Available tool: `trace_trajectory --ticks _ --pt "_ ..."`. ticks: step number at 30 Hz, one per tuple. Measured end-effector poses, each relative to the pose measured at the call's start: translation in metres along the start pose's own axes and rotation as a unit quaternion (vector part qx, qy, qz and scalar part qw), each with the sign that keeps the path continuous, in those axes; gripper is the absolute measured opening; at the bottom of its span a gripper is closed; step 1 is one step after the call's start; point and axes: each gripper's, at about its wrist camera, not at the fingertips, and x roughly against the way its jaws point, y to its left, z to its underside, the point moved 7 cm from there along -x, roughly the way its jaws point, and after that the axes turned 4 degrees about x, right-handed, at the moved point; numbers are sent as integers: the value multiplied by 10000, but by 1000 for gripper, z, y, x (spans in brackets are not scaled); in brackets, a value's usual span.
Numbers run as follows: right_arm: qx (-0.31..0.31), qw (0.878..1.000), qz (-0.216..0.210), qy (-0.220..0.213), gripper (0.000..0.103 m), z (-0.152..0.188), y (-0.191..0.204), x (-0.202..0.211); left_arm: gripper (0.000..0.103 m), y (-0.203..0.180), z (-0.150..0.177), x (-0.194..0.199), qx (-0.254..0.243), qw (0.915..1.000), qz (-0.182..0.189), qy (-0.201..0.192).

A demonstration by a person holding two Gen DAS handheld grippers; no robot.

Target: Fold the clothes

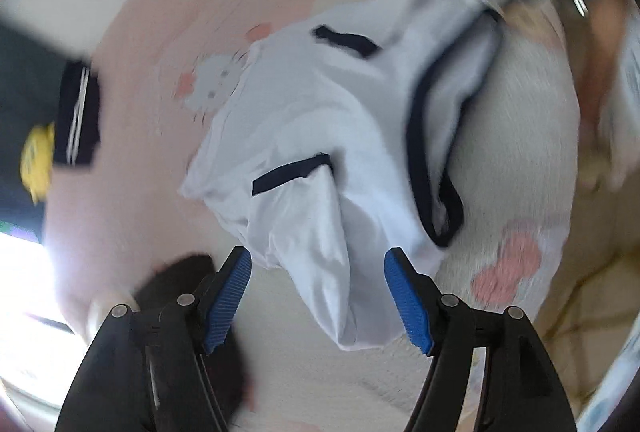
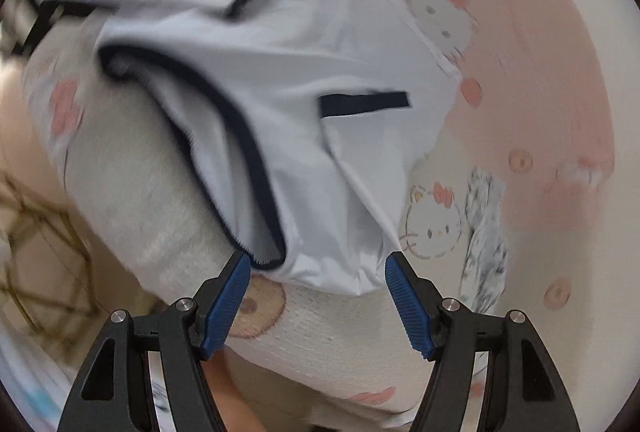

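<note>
Under everything is the bed, covered by a pink blanket (image 2: 540, 80) printed with cartoon cats, with a cream patch of it nearer me. On it lies the white garment (image 1: 320, 120) with dark navy trim, rumpled rather than flat: its trimmed opening gapes toward the cream side, two short navy bands show on top, and one loose flap runs toward me. It is not folded square as it lies.

My left fingers (image 1: 320, 296) are spread wide, with that flap lying between them but not pinched. My right fingers (image 2: 318, 296) are also spread, just short of the garment's near hem, holding nothing.

Both views are smeared, so I judge I am moving quickly. The risk I see: closing on the bunched flap could take several layers at once, or catch the blanket beneath, and drag the heap instead of straightening it. The slick cloth may also slip from a shallow pinch.
</note>
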Motion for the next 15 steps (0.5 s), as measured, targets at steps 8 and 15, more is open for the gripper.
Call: trace_trajectory --ticks 8,15 --pt "960 9950 189 183 69 16 18 -19 67 -32 19 -11 -1134 9933 -207 2" --pt "1285 9910 210 312 69 25 27 -34 67 -37 4 -19 -834 9965 -15 31"
